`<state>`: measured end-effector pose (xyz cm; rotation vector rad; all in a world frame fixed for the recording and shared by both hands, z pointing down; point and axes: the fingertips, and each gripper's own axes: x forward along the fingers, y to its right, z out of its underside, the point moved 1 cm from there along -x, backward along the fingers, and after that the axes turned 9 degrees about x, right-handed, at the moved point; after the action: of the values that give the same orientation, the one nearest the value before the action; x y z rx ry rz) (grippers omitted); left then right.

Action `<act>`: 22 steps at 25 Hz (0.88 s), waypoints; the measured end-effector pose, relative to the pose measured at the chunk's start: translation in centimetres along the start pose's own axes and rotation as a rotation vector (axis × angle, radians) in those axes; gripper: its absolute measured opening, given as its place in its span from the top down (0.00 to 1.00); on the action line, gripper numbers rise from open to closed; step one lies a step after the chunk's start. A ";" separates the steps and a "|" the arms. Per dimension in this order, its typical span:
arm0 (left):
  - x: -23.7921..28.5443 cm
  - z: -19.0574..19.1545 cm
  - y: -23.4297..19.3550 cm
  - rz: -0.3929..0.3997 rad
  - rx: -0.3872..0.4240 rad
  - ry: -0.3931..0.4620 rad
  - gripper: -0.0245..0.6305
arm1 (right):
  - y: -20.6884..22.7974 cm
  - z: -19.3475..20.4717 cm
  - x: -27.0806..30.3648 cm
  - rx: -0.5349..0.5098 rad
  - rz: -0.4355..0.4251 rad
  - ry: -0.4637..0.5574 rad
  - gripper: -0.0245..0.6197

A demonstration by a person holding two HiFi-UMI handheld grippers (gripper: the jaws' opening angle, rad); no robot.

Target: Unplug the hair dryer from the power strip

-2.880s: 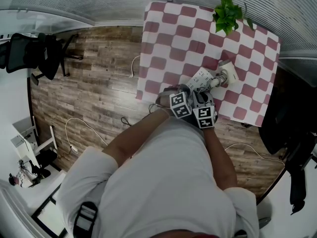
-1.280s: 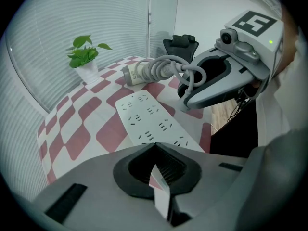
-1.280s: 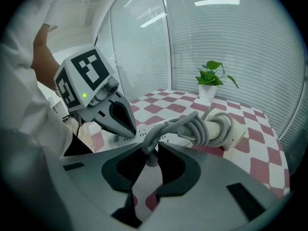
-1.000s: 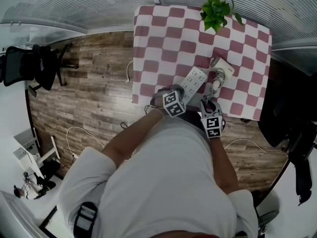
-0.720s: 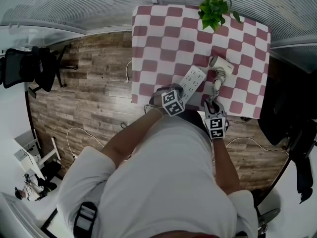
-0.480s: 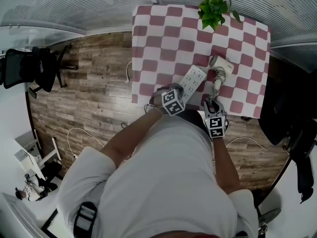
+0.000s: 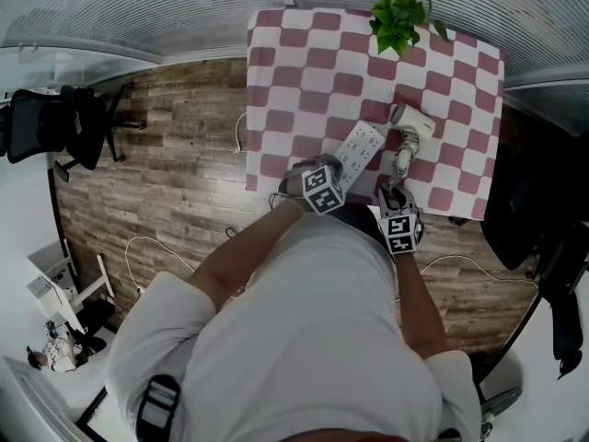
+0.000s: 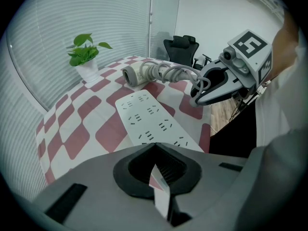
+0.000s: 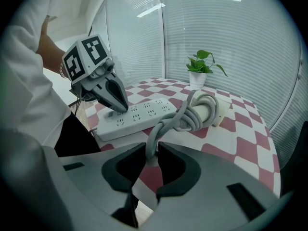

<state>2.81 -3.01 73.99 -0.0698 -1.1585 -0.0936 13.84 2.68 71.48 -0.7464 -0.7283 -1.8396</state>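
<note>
Left tongs (image 9: 121, 109) are sitting closed with nothing in them, tip pressing down on the near end of the strip (image 7: 361, 145). It's lying diagonally close to the counter (image 7: 304, 63) front edge, sockets looking empty. Right tongs (image 9: 155, 148) are clamping the cord (image 9: 173, 121) just beside the strip, with the plug hiding below them. My worry is that the cord is coiling round the dryer (image 7: 409, 122), so pulling harder is probably dragging it toward the front edge, or the thin cord is slipping free. Plenty of bare cloth is lying open at the back left, and the plant (image 7: 398, 17) is sitting well away.
</note>
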 end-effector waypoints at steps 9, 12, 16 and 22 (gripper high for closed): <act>-0.1 0.0 -0.1 0.007 -0.010 0.002 0.92 | -0.1 0.9 0.8 -0.020 -0.008 -0.026 0.82; 0.0 0.0 -0.1 0.004 -0.009 0.003 0.92 | -0.1 0.9 0.9 -0.023 -0.010 -0.031 0.81; 0.1 0.1 -0.2 0.002 -0.009 0.001 0.92 | -0.1 1.1 0.9 -0.020 -0.012 -0.039 0.79; -0.1 0.0 -0.3 0.013 0.005 -0.001 0.92 | 0.7 1.0 0.2 0.054 -0.022 -0.038 0.67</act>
<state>2.77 -3.26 73.94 -0.0729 -1.1593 -0.0796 14.57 3.04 72.37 -0.7427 -0.8112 -1.8222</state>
